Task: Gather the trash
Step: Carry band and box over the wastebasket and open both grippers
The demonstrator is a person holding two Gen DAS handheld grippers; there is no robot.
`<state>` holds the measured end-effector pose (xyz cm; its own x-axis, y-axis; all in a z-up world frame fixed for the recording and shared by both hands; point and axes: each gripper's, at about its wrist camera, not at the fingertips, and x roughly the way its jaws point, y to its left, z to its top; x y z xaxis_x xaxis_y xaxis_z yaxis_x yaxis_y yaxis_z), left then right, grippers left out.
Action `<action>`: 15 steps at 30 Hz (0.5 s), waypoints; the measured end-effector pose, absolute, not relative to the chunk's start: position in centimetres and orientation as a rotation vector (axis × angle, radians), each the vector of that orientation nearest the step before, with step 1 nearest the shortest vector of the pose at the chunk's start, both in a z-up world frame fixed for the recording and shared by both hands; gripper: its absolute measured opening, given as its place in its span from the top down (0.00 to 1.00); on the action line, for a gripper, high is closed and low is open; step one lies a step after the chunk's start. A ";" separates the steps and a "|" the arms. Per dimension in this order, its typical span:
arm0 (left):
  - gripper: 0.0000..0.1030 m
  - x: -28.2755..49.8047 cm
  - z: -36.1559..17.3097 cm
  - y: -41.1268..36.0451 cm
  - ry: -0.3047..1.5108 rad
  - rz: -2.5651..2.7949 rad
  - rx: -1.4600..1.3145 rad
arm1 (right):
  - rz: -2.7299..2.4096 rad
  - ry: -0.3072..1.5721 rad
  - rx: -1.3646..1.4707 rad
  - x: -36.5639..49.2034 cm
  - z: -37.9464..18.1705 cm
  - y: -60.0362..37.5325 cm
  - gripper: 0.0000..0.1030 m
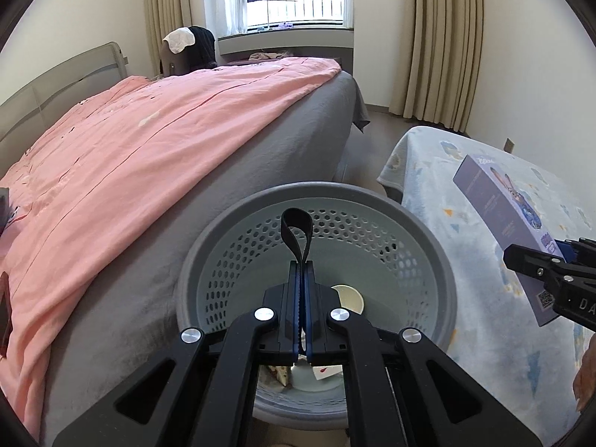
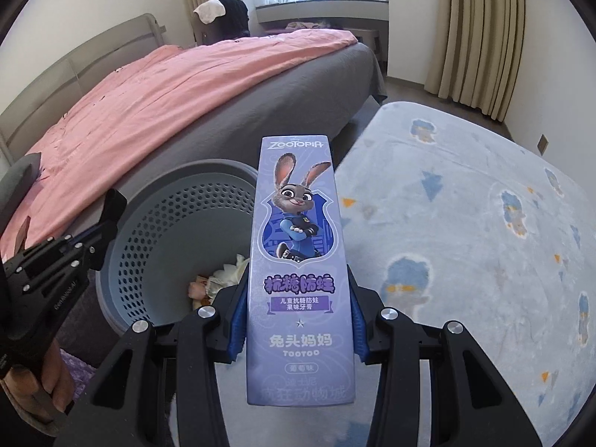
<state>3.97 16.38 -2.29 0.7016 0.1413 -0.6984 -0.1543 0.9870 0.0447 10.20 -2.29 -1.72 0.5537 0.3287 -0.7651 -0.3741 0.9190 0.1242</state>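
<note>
My right gripper (image 2: 298,331) is shut on a long purple Zootopia toothpaste box (image 2: 298,260), held lengthwise just right of a grey perforated trash basket (image 2: 156,216). The box also shows in the left wrist view (image 1: 510,231), with the right gripper (image 1: 558,268) on it. My left gripper (image 1: 302,298) is shut on a black strap loop (image 1: 296,234) above the basket (image 1: 316,246). The basket holds a paper cup (image 1: 350,298) and crumpled wrappers and tissue (image 2: 223,275).
A bed with a pink quilt (image 1: 130,156) and grey sheet stands left of the basket. A low surface with a pale blue patterned blanket (image 2: 465,223) lies to the right. Curtains (image 1: 443,37) and a window are at the back.
</note>
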 end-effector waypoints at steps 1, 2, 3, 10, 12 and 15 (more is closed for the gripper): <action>0.98 3.9 -2.4 16.9 0.779 0.175 -0.019 | 0.430 0.891 -0.053 10.2 -1.6 -1.4 0.58; 0.98 3.9 -2.6 17.3 0.782 0.185 -0.020 | 0.442 0.888 -0.054 10.3 -1.5 -0.5 0.58; 0.98 4.0 -2.7 17.8 0.787 0.195 -0.023 | 0.455 0.886 -0.055 10.4 -1.4 0.4 0.58; 0.98 5.0 -3.5 19.8 0.820 0.229 -0.035 | 0.522 0.875 -0.037 11.1 -1.6 4.9 0.58; 0.98 5.5 -3.7 20.2 0.831 0.235 -0.047 | 0.527 0.877 -0.045 11.4 -2.0 5.5 0.58; 0.98 6.0 -3.9 20.7 0.837 0.237 -0.060 | 0.537 0.898 -0.063 11.8 -2.9 6.1 0.58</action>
<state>5.99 20.72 -3.92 0.6446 0.1846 -0.7419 -0.2319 0.9719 0.0403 11.77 6.08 -2.95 0.5007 0.4180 -0.7580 -0.4698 0.8667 0.1675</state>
